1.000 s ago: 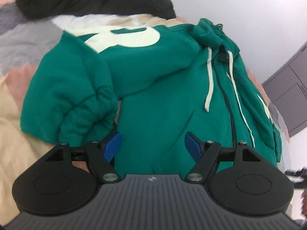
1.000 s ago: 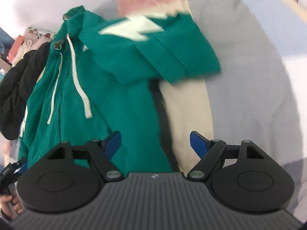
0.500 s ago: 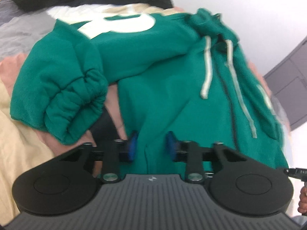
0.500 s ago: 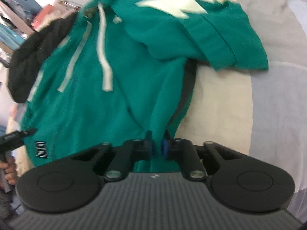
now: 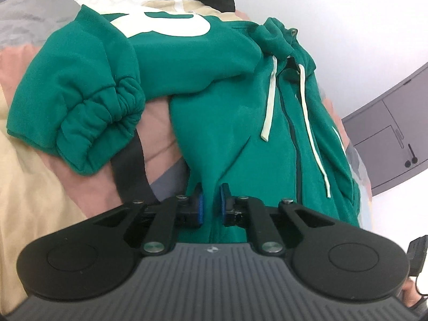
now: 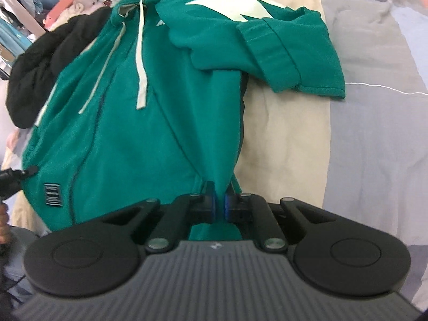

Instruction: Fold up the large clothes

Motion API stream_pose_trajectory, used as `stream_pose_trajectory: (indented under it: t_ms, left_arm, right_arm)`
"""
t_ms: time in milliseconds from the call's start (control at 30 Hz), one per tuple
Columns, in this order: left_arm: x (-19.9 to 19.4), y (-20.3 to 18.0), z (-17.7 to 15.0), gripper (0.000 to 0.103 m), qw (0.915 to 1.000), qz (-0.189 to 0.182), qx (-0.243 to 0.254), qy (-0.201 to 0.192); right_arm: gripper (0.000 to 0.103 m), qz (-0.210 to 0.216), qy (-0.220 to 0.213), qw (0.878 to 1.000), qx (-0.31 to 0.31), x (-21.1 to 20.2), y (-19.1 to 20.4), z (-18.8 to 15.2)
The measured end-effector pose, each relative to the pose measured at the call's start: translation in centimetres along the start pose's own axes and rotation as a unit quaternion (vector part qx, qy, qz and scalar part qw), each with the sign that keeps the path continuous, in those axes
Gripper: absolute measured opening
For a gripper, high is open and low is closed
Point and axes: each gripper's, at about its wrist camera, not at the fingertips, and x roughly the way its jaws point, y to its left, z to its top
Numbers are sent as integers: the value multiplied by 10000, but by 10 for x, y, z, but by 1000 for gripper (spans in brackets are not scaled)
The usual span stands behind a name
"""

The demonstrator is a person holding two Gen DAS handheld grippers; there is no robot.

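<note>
Lying zipped and face up on the patchwork bed [image 6: 374, 133], the green hoodie [image 5: 230, 123] is being pinched at its hem by both grippers, the left gripper [image 5: 211, 204] having just closed its fingers on one bottom corner, the right gripper [image 6: 220, 206] clamping the other.

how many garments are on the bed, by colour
green: 1, the green hoodie, pinched at its bottom edge by the left gripper and the right gripper
black: 1, the black garment behind it
total: 2
</note>
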Motion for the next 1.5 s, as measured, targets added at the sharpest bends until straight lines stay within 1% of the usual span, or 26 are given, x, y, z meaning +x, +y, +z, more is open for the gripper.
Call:
stream_pose_trajectory:
  t_ms: [33, 100, 133, 167, 200, 233, 300, 333, 400, 467, 567, 633, 667, 700, 767, 800, 833, 900, 933, 967, 1067, 1133, 1267, 1400, 1433, 1500]
  left_arm:
    - [-1, 1, 1, 14, 10000, -44, -51, -37]
    - [-5, 5, 3, 23, 9998, -71, -125, -139]
    - [-7, 5, 6, 26, 9996, -86, -157, -234]
    - [-9, 6, 7, 34, 9993, -97, -195, -311]
    - [-11, 8, 8, 42, 9986, -126, -272, -425]
    - [-13, 8, 8, 45, 9977, -127, -362, -562]
    - [-17, 7, 12, 50, 9953, -59, -454, -852]
    - [-20, 7, 15, 51, 9935, -17, -495, -1029]
    - [-24, 6, 19, 59, 9893, 65, -584, -1336]
    - [-29, 6, 24, 63, 9856, 230, -566, -1574]
    - [-41, 6, 28, 64, 9777, 702, -375, -1946]
    - [-50, 5, 28, 64, 9712, 970, -201, -2166]
    - [-53, 3, 29, 64, 9663, 1173, -28, -2289]
    - [-56, 1, 30, 65, 9591, 1469, 143, -2417]
    - [-58, -2, 36, 66, 9420, 2047, 415, -2626]
    - [-55, -3, 40, 68, 9377, 2191, 521, -2647]
    - [-50, -2, 46, 70, 9356, 2328, 649, -2572]
    - [-35, 1, 58, 72, 9368, 2552, 737, -2275]
    - [-29, 6, 63, 72, 9367, 2668, 698, -2159]
    - [-22, 10, 65, 72, 9379, 2732, 629, -2043]
    - [-7, 24, 71, 72, 9509, 2592, 317, -1660]
    - [-2, 25, 71, 73, 9495, 2654, 308, -1645]
    - [6, 19, 66, 82, 9498, 2621, 484, -1637]
    - [23, 13, 64, 84, 9438, 2856, 781, -1469]
    - [26, 14, 64, 85, 9440, 2876, 801, -1404]
    - [32, 17, 65, 86, 9481, 2812, 751, -1282]
  right_arm:
    - [10, 14, 4, 10000, 37, 1, -1, 0]
    - [12, 55, -36, 9998, 178, -3, -4, 2]
    - [16, 58, -43, 9995, 323, -6, -5, 3]
    - [21, -17, -77, 9990, 436, -10, -5, 5]
    - [32, -159, -189, 9986, 466, -16, -4, 8]
    - [48, -261, -338, 9980, 458, -21, -2, 10]
    - [59, -317, -634, 9966, 414, -32, 6, 18]
    - [58, -367, -732, 9958, 418, -36, 11, 23]
    - [59, -395, -932, 9941, 386, -42, 25, 34]
    - [58, -420, -1158, 9918, 336, -44, 42, 46]
    - [60, -479, -1528, 9860, 456, -38, 57, 60]
    - [60, -594, -1722, 9818, 544, -30, 57, 68]
    - [60, -714, -1869, 9779, 600, -24, 57, 72]
    - [60, -864, -1992, 9742, 617, -18, 58, 76]
    - [61, -1113, -2210, 9669, 627, -9, 55, 82]
    - [64, -1222, -2333, 9624, 662, -4, 51, 87]
    - [72, -1308, -2437, 9581, 739, -1, 48, 90]
    - [81, -1472, -2654, 9474, 1014, 2, 38, 93]
    - [81, -1562, -2714, 9424, 1173, 2, 31, 95]
    - [81, -1675, -2722, 9378, 1357, 2, 24, 95]
    - [81, -1784, -2737, 9305, 1658, 2, 1, 91]
    - [81, -1705, -2604, 9350, 1702, 8, -11, 88]
    - [81, -1191, -2393, 9506, 1576, 26, -20, 88]
    - [84, -1505, -2163, 9598, 969, 44, -2, 94]
    - [84, -1591, -2077, 9622, 752, 52, 3, 94]
    - [83, -1892, -1784, 9651, 307, 69, 11, 92]
